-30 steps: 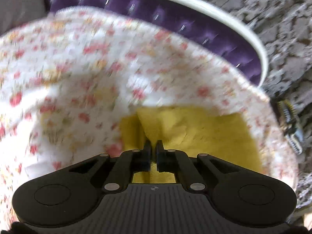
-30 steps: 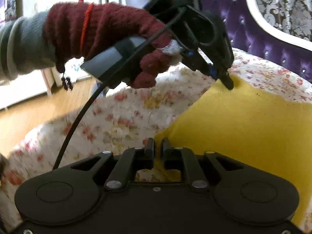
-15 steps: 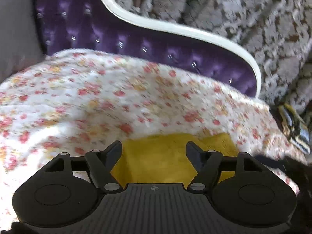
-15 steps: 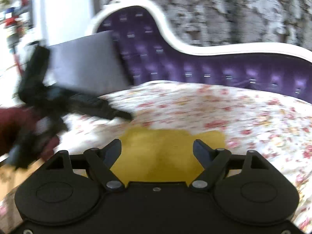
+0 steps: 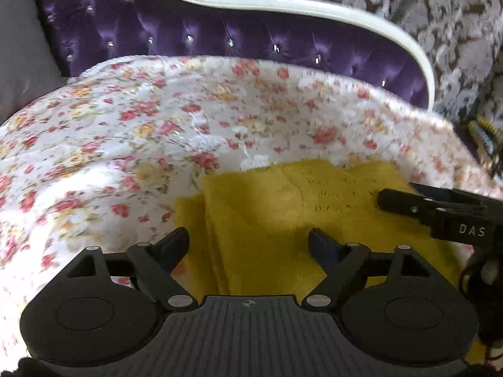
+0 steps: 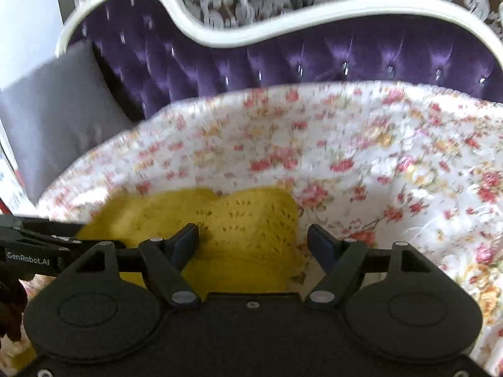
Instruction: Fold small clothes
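A folded yellow knit garment (image 5: 283,216) lies flat on a white bedspread (image 5: 125,132) printed with small red and yellow flowers. Everything below is placed relative to that garment.

Left wrist view: far to the left of the garment and behind it, a grey cushion (image 5: 22,47) leans at the edge. Behind the garment, past the bedspread, runs a purple tufted headboard (image 5: 220,37) with a white curved frame. The left gripper (image 5: 249,245) hovers over the near left part of the garment; its jaws have just been opening and stand wide apart, with the cloth below them and nothing pinched. At the garment's right side, the fingers of the right gripper (image 5: 418,204) reach in over the cloth.

Right wrist view: at the garment's left edge, the left gripper's black arm (image 6: 41,245) enters, with a dark red glove (image 6: 11,311) below it. The right gripper (image 6: 253,242) hangs over the near right part of the garment (image 6: 239,229); its jaws are spread wide after closing slightly, gripping nothing.
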`<state>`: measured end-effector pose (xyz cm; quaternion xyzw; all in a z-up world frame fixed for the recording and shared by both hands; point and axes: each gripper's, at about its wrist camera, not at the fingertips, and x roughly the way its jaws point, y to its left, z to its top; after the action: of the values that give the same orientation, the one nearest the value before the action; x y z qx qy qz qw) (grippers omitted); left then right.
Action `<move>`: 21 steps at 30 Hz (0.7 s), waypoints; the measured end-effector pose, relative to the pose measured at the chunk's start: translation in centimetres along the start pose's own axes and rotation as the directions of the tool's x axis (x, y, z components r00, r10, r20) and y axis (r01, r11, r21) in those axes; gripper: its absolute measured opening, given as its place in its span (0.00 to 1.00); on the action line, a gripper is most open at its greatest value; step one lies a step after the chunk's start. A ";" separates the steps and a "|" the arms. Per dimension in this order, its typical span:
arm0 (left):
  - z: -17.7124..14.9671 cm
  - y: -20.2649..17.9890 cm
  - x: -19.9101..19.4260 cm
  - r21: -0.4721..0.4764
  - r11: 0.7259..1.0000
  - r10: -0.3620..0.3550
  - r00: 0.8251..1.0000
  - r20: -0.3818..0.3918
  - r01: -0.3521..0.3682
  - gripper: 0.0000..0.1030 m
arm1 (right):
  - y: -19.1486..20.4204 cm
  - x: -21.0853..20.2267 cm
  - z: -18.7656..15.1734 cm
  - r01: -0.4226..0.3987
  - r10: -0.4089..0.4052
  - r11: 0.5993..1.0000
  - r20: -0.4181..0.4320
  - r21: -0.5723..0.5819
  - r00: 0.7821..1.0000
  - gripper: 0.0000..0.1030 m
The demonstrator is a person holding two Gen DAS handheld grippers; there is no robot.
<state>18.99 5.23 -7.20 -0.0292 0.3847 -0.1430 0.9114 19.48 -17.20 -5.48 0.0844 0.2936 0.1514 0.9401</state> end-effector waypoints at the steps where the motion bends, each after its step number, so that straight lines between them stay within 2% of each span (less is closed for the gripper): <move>1: -0.2 0.0 -0.9 -0.004 1.000 -0.001 1.000 0.009 0.001 0.81 | 0.1 -1.0 -0.1 0.006 -0.005 1.000 0.026 -0.015 1.000 0.77; 4: -2.0 -0.8 -3.8 0.018 1.000 0.002 1.000 0.010 -0.003 0.81 | 1.3 -3.5 -0.7 0.009 -0.004 0.996 0.050 -0.089 0.999 0.79; 7: -4.2 -1.8 -4.9 0.044 0.999 0.007 1.000 -0.023 -0.006 0.81 | 2.5 -4.1 -2.0 0.026 -0.024 0.984 0.011 -0.178 1.000 0.82; 11: -7.4 -2.8 -4.5 0.081 0.995 0.069 0.993 -0.091 -0.061 0.85 | 3.7 -4.6 -4.5 0.059 -0.077 0.963 -0.059 -0.265 0.995 0.84; 13: -8.0 -2.8 -5.1 0.057 0.995 0.086 0.994 -0.067 -0.082 0.87 | 3.6 -5.0 -5.1 0.051 -0.071 0.969 -0.071 -0.244 0.995 0.86; 16: -7.7 -2.4 -6.2 -0.030 0.996 0.080 0.994 -0.071 -0.083 0.87 | 3.6 -6.7 -5.0 0.043 -0.056 0.980 -0.060 -0.196 0.997 0.98; 21: -7.5 -4.1 -9.6 -0.062 0.990 0.128 0.992 0.007 -0.127 0.87 | 4.4 -10.3 -4.3 0.052 -0.052 0.985 0.001 -0.162 0.999 0.99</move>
<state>6.28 4.48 -5.17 -0.0335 0.3848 -0.0722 0.9196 7.91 -16.20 -2.51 -0.0003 0.2839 0.1504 0.9470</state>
